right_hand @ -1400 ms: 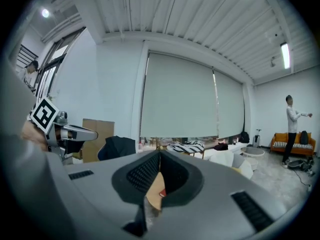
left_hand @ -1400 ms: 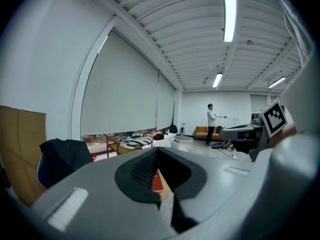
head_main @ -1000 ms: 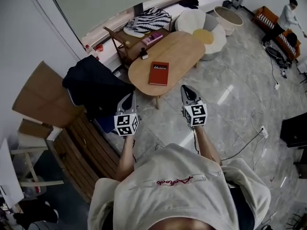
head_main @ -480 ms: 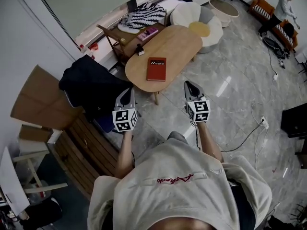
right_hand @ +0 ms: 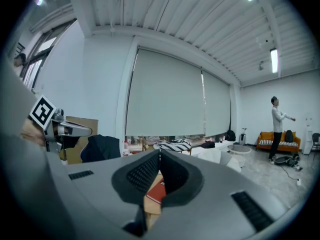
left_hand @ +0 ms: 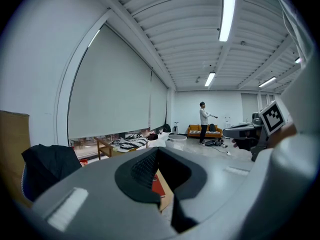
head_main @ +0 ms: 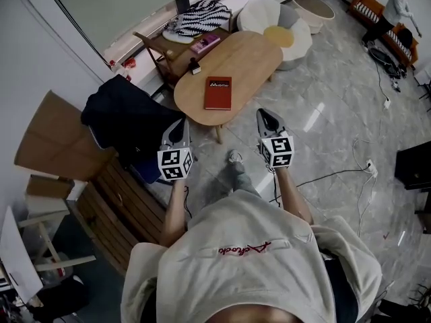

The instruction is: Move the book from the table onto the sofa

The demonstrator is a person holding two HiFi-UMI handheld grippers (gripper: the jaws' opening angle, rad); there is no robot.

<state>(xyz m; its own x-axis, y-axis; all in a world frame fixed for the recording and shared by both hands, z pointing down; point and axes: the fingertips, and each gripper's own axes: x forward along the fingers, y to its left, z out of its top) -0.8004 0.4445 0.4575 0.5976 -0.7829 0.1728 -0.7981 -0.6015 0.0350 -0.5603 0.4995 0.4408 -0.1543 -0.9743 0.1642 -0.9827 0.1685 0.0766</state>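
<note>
A red book (head_main: 217, 92) lies flat on the oval wooden table (head_main: 246, 59), near its close end. My left gripper (head_main: 180, 127) and right gripper (head_main: 264, 116) hover side by side over the floor short of the table, both shut and empty, pointing toward it. In the left gripper view the shut gripper (left_hand: 159, 152) frames a sliver of the book (left_hand: 159, 185) below its tips. The right gripper view shows the same: shut gripper (right_hand: 160, 156), book (right_hand: 157, 190) beyond. An orange sofa (head_main: 368, 17) stands far across the room.
A black jacket (head_main: 126, 116) drapes over a chair left of the table, with cardboard (head_main: 52, 136) and a wooden bench (head_main: 118, 207) behind. A side table carries a striped cloth (head_main: 201, 15). A white flower-shaped seat (head_main: 275, 20), floor cables (head_main: 337, 175) and a person (head_main: 396, 5) by the sofa.
A leg and shoe have come into view on the floor between the grippers, and the head view has tilted slightly. Both grippers stay shut in about the same pose.
</note>
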